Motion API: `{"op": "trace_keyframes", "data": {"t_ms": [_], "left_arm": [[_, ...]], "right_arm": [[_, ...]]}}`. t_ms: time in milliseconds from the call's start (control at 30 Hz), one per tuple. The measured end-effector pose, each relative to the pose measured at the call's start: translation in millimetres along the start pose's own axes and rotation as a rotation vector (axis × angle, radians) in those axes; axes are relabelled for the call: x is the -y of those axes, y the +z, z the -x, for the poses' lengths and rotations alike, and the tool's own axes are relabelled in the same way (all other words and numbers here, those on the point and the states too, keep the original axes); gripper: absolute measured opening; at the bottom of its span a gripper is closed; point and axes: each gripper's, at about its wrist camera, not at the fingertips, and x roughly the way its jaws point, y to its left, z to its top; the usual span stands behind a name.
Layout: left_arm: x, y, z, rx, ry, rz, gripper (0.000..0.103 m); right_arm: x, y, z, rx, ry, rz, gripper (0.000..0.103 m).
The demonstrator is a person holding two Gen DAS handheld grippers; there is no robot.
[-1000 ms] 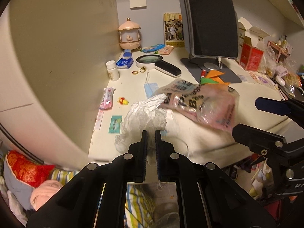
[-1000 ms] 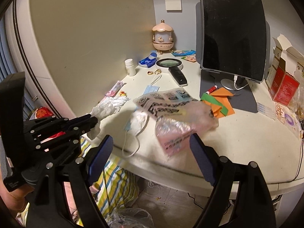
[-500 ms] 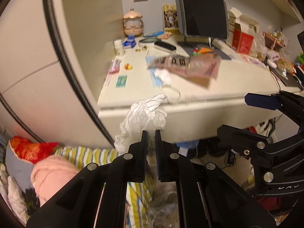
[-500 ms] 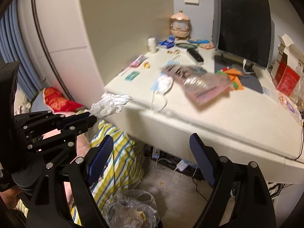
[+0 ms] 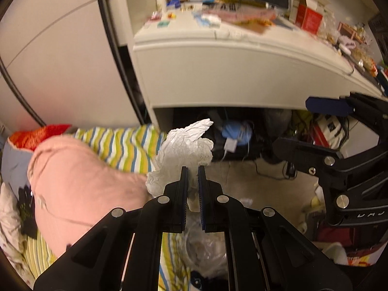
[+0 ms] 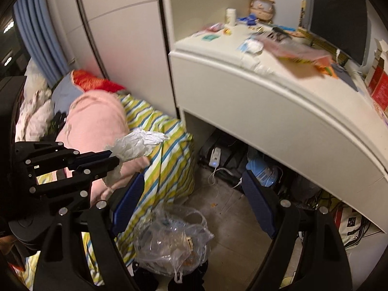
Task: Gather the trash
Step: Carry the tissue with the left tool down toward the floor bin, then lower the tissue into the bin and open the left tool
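My left gripper (image 5: 192,173) is shut on a crumpled white tissue (image 5: 182,152) and holds it in the air below desk level, over the floor beside the bed. The same tissue (image 6: 135,143) shows in the right wrist view, sticking out of the left gripper (image 6: 114,160). My right gripper (image 6: 194,206) is open and empty, above a bin lined with a clear plastic bag (image 6: 172,243) that holds some trash. It also shows at the right of the left wrist view (image 5: 312,126). More litter, including a pink wrapper (image 6: 298,53), lies on the white desk (image 6: 278,101).
A bed with a striped sheet (image 6: 167,150) and a pink pillow (image 6: 97,118) lies left. Cables, a charger (image 6: 214,156) and a blue bag (image 6: 262,169) sit under the desk. A monitor (image 6: 337,17) and red boxes (image 6: 378,84) stand on the desk.
Both grippers have dropped from desk height and drawn back toward the floor. The tissue stays pinched in the left gripper. The bin bag has come closer in the right wrist view.
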Motion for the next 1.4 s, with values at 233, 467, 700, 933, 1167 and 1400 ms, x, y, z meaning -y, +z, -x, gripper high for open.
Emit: {"op": "trace_keyframes", "data": {"t_ms": [233,467,700,933,1167,1400], "left_arm": [[-6.0,-54.8,-23.9,-0.09,-0.01,0.019,0.007],[-13.8,-104.0,-50.9,-0.165,-0.017,0.077,0.007],[-23.0,-160.4,-83.6,-0.269,-0.014,0.125,0.007],[-24.9,-204.9,-123.0,-0.346,-0.035,0.178,0.007],[-8.3,-242.5,-177.9,-0.406,-0.068,0.179,0.007],[-0.4,-272.8,-227.7,-0.447,-0.087,0.205,0.007]], "right_arm": [[-20.9,-28.1,-22.9,-0.045,0.022,0.019,0.08],[-38.2,-58.1,-53.5,-0.104,0.038,0.062,0.08],[-52.0,-89.5,-92.0,-0.182,0.047,0.084,0.08],[-66.3,-118.3,-128.1,-0.235,0.061,0.137,0.08],[-63.2,-144.1,-170.3,-0.277,0.057,0.15,0.08],[-54.6,-174.7,-212.1,-0.331,0.053,0.189,0.08]]}}
